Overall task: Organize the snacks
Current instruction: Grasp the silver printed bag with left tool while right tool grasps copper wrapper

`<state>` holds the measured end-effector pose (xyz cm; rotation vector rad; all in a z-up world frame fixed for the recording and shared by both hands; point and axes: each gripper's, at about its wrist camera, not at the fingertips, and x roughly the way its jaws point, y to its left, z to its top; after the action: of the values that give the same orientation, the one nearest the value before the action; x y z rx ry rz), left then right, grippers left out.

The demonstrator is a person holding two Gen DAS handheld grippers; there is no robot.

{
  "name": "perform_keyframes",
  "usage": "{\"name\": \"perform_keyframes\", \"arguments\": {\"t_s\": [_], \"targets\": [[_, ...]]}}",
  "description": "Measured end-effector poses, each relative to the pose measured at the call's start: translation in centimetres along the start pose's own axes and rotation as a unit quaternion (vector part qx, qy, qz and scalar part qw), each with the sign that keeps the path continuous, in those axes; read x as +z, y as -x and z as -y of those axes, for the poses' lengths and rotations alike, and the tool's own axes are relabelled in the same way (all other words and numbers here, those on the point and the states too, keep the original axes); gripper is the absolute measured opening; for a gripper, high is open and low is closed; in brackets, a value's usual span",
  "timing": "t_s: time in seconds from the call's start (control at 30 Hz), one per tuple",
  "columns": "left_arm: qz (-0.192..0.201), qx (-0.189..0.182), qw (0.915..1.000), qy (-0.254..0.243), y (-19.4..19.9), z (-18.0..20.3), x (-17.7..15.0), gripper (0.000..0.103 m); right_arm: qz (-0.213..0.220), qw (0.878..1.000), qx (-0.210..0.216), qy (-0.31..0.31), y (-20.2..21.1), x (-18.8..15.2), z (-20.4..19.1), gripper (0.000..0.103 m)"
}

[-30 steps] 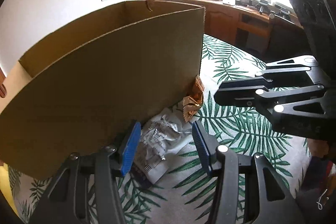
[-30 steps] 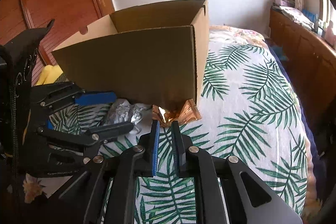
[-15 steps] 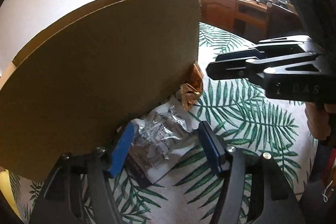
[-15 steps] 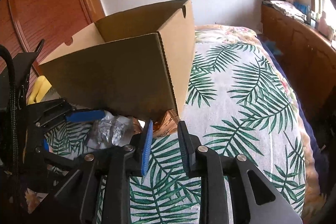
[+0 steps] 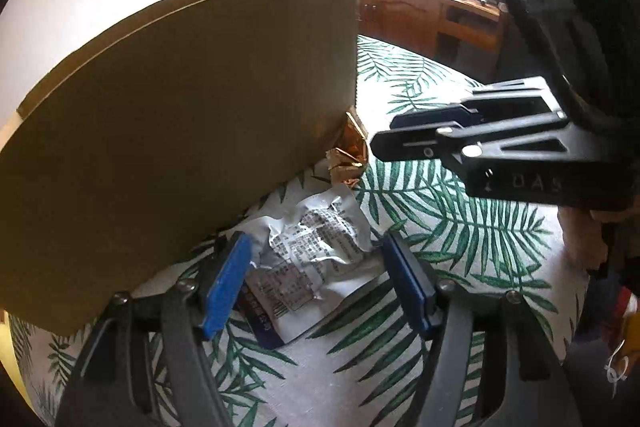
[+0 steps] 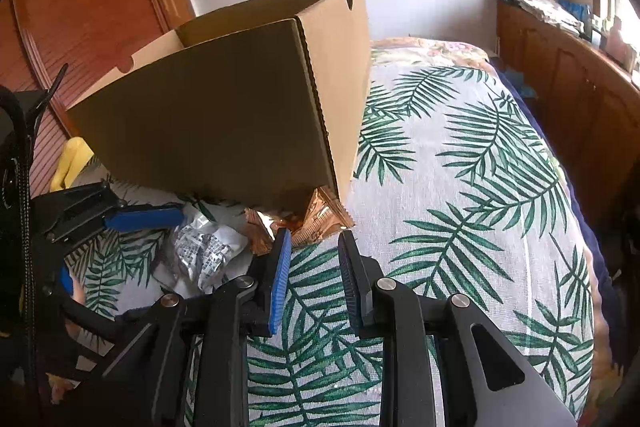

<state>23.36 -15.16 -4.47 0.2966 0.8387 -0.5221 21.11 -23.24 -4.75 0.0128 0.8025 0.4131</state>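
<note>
A tall open cardboard box [image 5: 180, 131] stands on the bed, also in the right wrist view [image 6: 224, 123]. A crumpled white and silver snack packet [image 5: 304, 267] lies at its base. My left gripper [image 5: 314, 247] straddles that packet with its jaws opening, and the pads do not press it. A gold foil packet [image 6: 316, 215] is wedged under the box's near corner. My right gripper [image 6: 314, 235] sits just before it, open by a narrow gap with nothing between the pads. From the left wrist view the right gripper [image 5: 386, 135] hovers beside the gold packet [image 5: 348, 155].
The bed cover [image 6: 460, 187] is white with green palm leaves. A wooden wardrobe [image 6: 80, 7] stands behind the box, and a wooden cabinet [image 6: 580, 87] runs along the right. A yellow object [image 6: 72, 159] lies left of the box. A hand [image 5: 580, 235] holds the right gripper.
The left jaws have spread wider and now straddle the white packet. The right jaws went from shut to a narrow gap and edged closer to the gold packet.
</note>
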Motion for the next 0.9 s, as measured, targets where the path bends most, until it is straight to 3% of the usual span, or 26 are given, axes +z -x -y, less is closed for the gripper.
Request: {"name": "perform_keyframes", "arguments": {"t_s": [0.1,0.33,0.57,0.67,0.73,0.9], "targets": [[0.005,0.006,0.9998,0.019,0.0,-0.6,0.0,0.07,0.0,1.0,-0.001,0.005,0.0,0.0,-0.2,0.023],[0.002,0.007,0.998,0.063,-1.0,-2.1,-0.4,0.088,-0.001,1.0,-0.002,0.004,-0.2,0.1,-0.3,0.024],[-0.004,-0.01,0.9951,0.099,-1.6,-3.1,-0.5,0.089,-0.001,1.0,-0.001,0.008,-0.7,0.8,-0.7,0.031],[-0.003,-0.019,0.9941,0.107,-1.4,-3.5,-0.5,0.084,0.0,1.0,-0.004,0.01,-1.0,1.2,-0.8,0.035],[-0.004,-0.017,0.9952,0.096,-1.2,-3.2,-0.7,0.073,-0.001,1.0,-0.004,0.009,-1.2,1.3,-0.8,0.038],[-0.017,-0.026,0.9963,0.08,-0.5,-2.8,-0.9,0.064,-0.008,1.0,-0.008,0.014,-1.8,1.5,-0.8,0.044]]}}
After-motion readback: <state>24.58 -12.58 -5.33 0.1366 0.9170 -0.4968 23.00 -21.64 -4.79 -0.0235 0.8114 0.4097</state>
